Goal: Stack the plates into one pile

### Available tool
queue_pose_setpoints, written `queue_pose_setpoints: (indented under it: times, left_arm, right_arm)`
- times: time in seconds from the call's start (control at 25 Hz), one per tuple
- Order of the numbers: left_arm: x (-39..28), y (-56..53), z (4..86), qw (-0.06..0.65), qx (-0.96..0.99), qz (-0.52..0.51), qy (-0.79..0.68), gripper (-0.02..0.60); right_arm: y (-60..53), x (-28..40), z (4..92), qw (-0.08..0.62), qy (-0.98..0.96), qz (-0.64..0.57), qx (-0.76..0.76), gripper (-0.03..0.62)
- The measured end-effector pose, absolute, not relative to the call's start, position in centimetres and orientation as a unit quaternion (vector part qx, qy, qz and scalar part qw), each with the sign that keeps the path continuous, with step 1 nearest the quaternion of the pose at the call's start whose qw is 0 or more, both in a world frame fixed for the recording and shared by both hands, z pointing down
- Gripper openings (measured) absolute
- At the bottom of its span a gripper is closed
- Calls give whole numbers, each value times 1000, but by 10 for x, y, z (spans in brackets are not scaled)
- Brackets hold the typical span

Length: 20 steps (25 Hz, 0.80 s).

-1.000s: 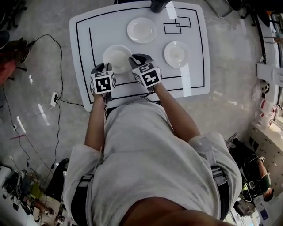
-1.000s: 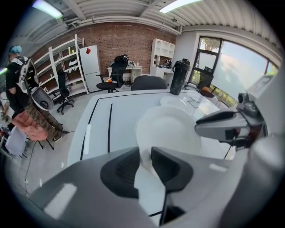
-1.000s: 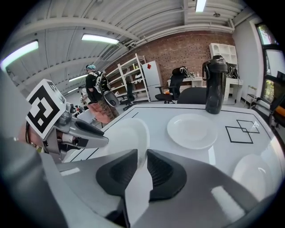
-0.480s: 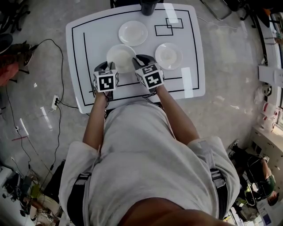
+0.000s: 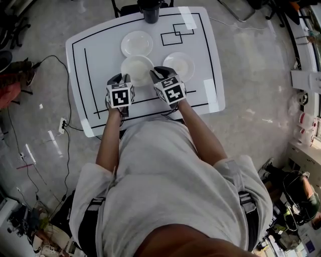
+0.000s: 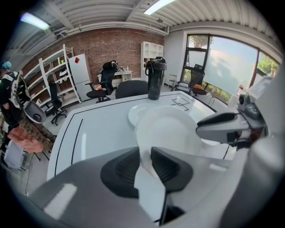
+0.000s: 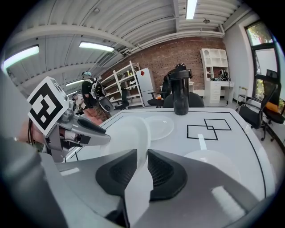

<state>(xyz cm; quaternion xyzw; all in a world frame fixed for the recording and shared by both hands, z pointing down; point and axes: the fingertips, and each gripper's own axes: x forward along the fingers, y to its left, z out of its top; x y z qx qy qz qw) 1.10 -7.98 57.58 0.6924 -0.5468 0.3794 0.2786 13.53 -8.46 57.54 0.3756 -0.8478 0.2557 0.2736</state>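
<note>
Plate (image 5: pixel 136 69) with left rim clamped in left gripper (image 5: pixel 123 79); right rim clamped in right gripper (image 5: pixel 157 74)

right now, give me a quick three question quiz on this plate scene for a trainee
1. True or false: the left gripper and the right gripper are both shut on the rim of the same plate.
2. How many plates lie on the table with no gripper on them? A one, B two, C three.
3. Fill in: the dark ____ stands at the table's far edge.

Key
1. True.
2. B: the far plate and the right-hand plate.
3. bottle.
</note>
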Motion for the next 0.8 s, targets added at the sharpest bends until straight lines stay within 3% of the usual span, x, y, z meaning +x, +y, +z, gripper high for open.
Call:
queue_pose_setpoints:
  times: [0.8]
  left_arm:
    - [108,-80,582,254,749,400,-463,81]
  right_arm:
    - [-65,231,575,241,-810,275,459,75]
